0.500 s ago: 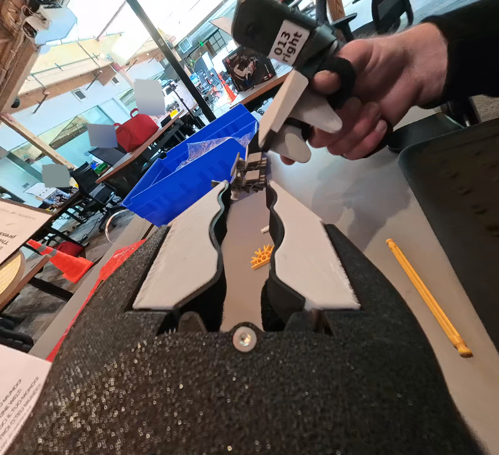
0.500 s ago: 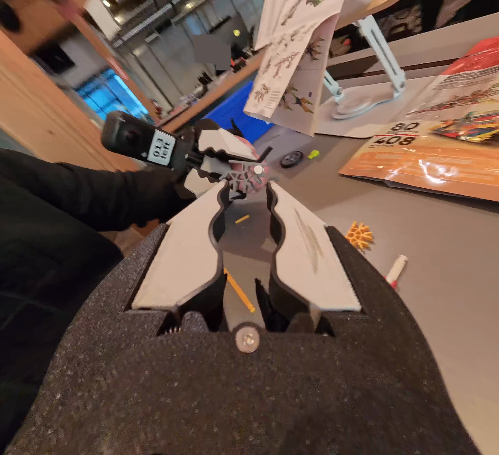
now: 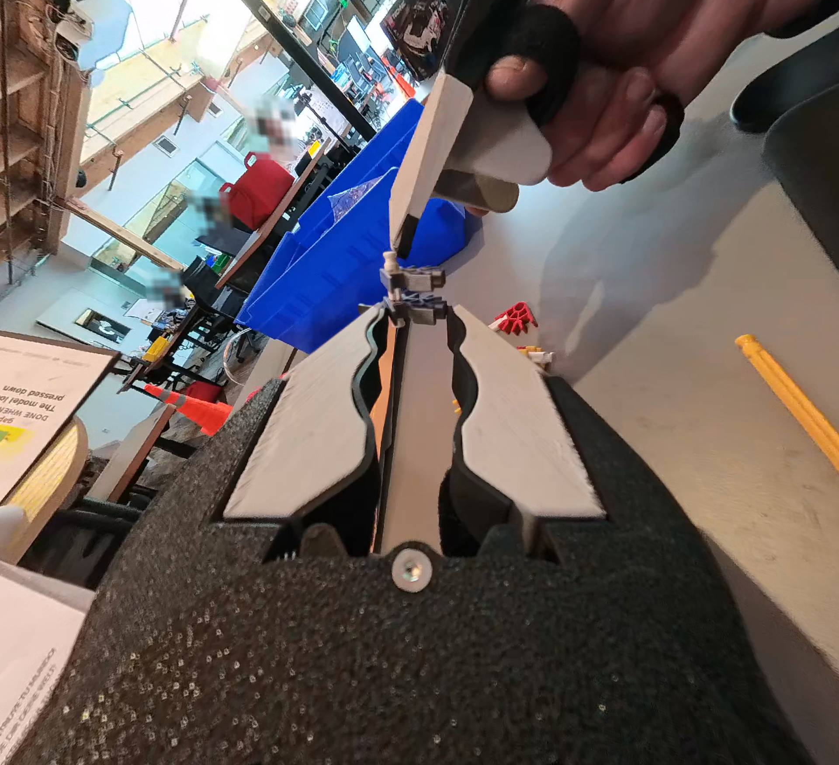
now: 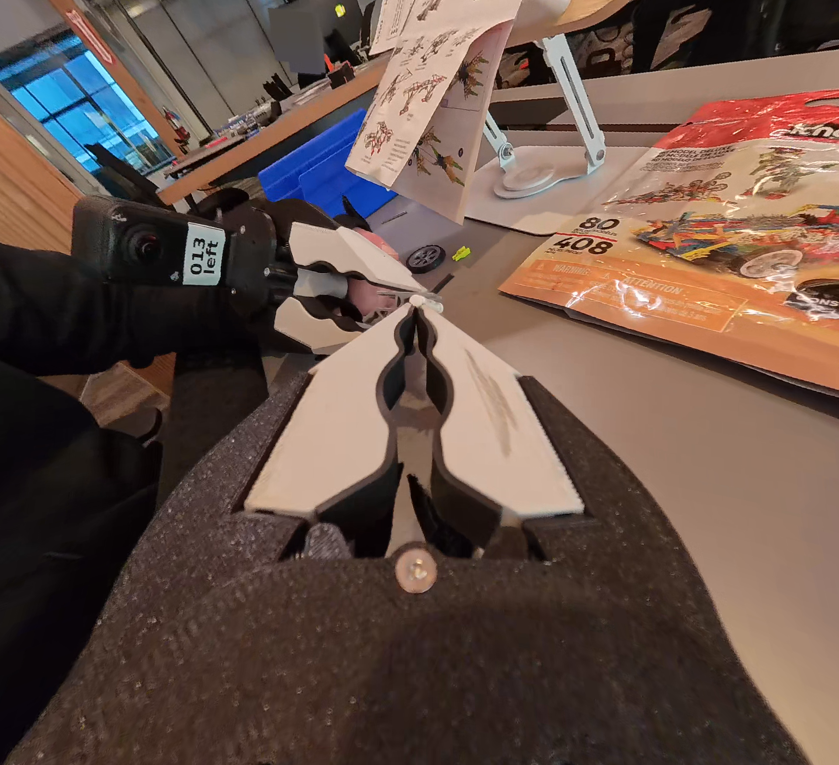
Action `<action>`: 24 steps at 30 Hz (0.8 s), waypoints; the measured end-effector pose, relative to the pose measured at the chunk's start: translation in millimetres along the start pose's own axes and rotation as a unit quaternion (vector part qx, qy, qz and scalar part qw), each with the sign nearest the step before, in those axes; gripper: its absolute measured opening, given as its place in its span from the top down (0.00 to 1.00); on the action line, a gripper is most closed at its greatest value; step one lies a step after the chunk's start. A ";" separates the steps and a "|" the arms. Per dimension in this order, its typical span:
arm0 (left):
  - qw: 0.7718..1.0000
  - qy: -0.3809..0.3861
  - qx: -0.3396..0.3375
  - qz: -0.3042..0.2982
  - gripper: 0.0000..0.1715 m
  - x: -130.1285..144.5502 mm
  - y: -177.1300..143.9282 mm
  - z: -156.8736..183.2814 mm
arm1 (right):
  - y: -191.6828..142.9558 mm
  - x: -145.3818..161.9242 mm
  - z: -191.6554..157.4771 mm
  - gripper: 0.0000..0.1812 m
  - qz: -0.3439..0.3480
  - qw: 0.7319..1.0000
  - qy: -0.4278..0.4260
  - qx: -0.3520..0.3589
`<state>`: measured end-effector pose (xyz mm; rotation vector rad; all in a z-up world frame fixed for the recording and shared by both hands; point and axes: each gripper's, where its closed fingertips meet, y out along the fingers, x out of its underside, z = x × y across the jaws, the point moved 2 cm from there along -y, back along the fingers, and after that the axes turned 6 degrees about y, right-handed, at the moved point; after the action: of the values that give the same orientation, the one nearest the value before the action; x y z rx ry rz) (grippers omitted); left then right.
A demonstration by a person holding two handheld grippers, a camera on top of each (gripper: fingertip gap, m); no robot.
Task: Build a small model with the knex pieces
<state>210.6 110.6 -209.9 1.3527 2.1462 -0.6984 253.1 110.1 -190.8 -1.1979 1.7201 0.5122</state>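
Note:
In the left wrist view my left gripper [image 3: 415,312] is shut on a small grey and blue connector assembly [image 3: 420,279], held above the grey table [image 3: 681,448]. A short white rod [image 3: 389,264] stands at the assembly's left end. My right gripper [image 3: 400,244], held by a hand, comes down from above with its tips on that rod. In the right wrist view my right gripper [image 4: 415,311] is shut on the white rod [image 4: 426,302], tip to tip with the left gripper [image 4: 390,305]. The assembly is mostly hidden there.
A blue bin [image 3: 345,262] stands behind the grippers. A yellow rod [image 3: 790,398], a red connector [image 3: 515,317] and a black tray [image 3: 808,180] lie to the right. The right wrist view shows a toy kit bag [image 4: 681,253], an instruction sheet [image 4: 436,76] on a white stand, and a black wheel [image 4: 425,257]. Only a small space, under 4 cm, lies between the two pairs of fingers.
My right gripper was open half a second ago and has shut on the white rod. It has come closer to the left gripper. The left gripper still holds the assembly.

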 end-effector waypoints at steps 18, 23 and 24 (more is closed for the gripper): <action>0.994 -0.075 0.040 -0.076 0.81 34.1 12.9 3.1 | -10.3 4.9 20.0 1.00 -0.026 0.991 -0.072 0.113; 0.982 -0.119 0.038 -0.138 0.81 61.4 19.0 -3.7 | -21.8 21.0 46.4 0.96 -0.085 0.974 -0.087 0.194; 0.981 -0.123 0.040 -0.148 0.81 64.1 21.1 -4.6 | -22.3 23.9 49.0 0.95 -0.093 0.971 -0.088 0.201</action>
<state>205.1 163.5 -251.7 0.9337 2.1550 -1.0195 293.6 125.8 -230.6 -0.9755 1.4535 0.1396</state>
